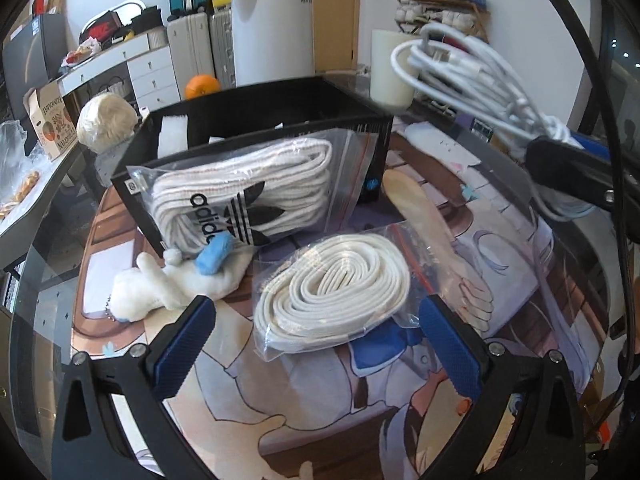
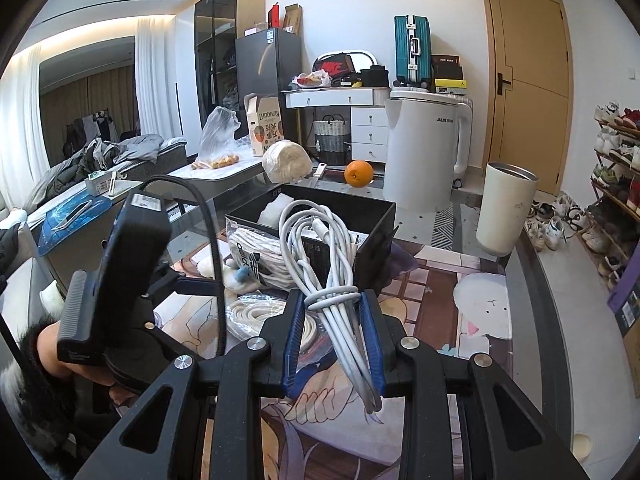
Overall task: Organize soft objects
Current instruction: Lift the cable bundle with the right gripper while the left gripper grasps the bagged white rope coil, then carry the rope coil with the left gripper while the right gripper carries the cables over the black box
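The white cable bundle (image 2: 336, 280) is being pinched by the right gripper (image 2: 334, 312) above the black box (image 2: 376, 220). Its loose loops could be snagged on the box rim. The left gripper (image 1: 316, 316), jaws spread and empty, is being held over the bagged white cord (image 1: 332, 296).

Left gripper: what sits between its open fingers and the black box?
In the left wrist view, the left gripper has the bagged flat white cord directly ahead; beyond it, the adidas bag leans against the black box.
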`<action>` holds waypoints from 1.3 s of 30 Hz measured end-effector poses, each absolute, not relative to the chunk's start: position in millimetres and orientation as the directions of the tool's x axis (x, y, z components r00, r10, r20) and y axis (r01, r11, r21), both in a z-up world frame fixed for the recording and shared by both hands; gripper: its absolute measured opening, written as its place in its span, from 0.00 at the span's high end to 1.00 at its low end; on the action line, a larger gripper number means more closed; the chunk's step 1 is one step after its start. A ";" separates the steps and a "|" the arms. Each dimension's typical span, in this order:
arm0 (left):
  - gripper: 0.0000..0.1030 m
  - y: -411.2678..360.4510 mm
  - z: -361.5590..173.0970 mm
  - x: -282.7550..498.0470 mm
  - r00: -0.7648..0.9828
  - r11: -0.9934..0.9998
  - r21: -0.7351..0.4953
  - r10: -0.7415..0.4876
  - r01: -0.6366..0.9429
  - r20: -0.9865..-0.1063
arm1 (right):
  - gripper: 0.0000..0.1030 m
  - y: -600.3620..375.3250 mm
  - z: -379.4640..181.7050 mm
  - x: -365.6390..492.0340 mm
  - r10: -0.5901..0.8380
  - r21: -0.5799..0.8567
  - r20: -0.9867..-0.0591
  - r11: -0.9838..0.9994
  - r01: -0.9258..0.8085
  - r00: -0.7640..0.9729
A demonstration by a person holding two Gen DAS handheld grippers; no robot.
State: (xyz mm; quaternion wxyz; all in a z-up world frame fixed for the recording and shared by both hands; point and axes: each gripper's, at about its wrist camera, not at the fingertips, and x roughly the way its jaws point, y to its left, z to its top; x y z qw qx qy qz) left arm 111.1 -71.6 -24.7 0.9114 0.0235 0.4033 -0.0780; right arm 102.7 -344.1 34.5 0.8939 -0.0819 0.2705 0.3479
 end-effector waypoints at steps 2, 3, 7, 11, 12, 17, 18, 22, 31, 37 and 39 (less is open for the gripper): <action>0.02 -72.6 -27.1 115.7 0.650 0.988 -0.015 -0.113 0.154 -0.752 | 0.73 -344.2 34.5 103.0 0.577 0.042 -0.541 0.745 -0.666 0.612; 0.05 -73.1 -28.3 116.1 0.648 0.989 -0.012 -0.107 0.150 -0.754 | 0.73 -344.3 34.3 103.4 0.577 0.043 -0.541 0.746 -0.665 0.612; 0.21 -77.1 -32.7 119.7 0.630 0.987 -0.003 -0.107 0.164 -0.769 | 0.73 -344.0 34.5 103.1 0.577 0.043 -0.541 0.746 -0.665 0.612; 0.35 -81.3 -34.9 121.4 0.614 0.982 0.006 -0.115 0.190 -0.781 | 0.73 -344.1 34.5 103.3 0.577 0.043 -0.542 0.746 -0.665 0.612; 0.40 -82.1 -34.5 121.0 0.615 0.981 0.007 -0.117 0.195 -0.780 | 0.73 -344.2 34.2 103.8 0.577 0.044 -0.542 0.746 -0.664 0.611; 0.55 -84.3 -31.1 118.5 0.622 0.974 -0.002 -0.146 0.226 -0.769 | 0.73 -345.6 33.7 104.2 0.575 0.043 -0.542 0.747 -0.663 0.613; 0.58 -84.6 -30.5 117.5 0.624 0.973 -0.002 -0.150 0.231 -0.767 | 0.73 -345.9 33.4 104.7 0.575 0.044 -0.542 0.748 -0.663 0.613; 0.62 -85.3 -29.2 112.2 0.637 0.970 -0.002 -0.162 0.245 -0.754 | 0.73 -346.9 33.0 105.4 0.573 0.043 -0.541 0.749 -0.661 0.615; 0.62 -77.8 -19.8 96.3 0.688 0.973 0.014 -0.151 0.228 -0.710 | 0.73 -346.9 34.4 103.0 0.572 0.038 -0.538 0.750 -0.660 0.619; 0.62 -64.5 -14.8 85.6 0.723 0.981 0.001 -0.142 0.195 -0.676 | 0.73 -343.0 35.9 101.7 0.574 0.030 -0.538 0.745 -0.666 0.617; 0.62 -60.4 -13.1 82.7 0.730 0.982 -0.004 -0.142 0.188 -0.669 | 0.73 -341.9 36.2 101.5 0.574 0.027 -0.538 0.744 -0.667 0.618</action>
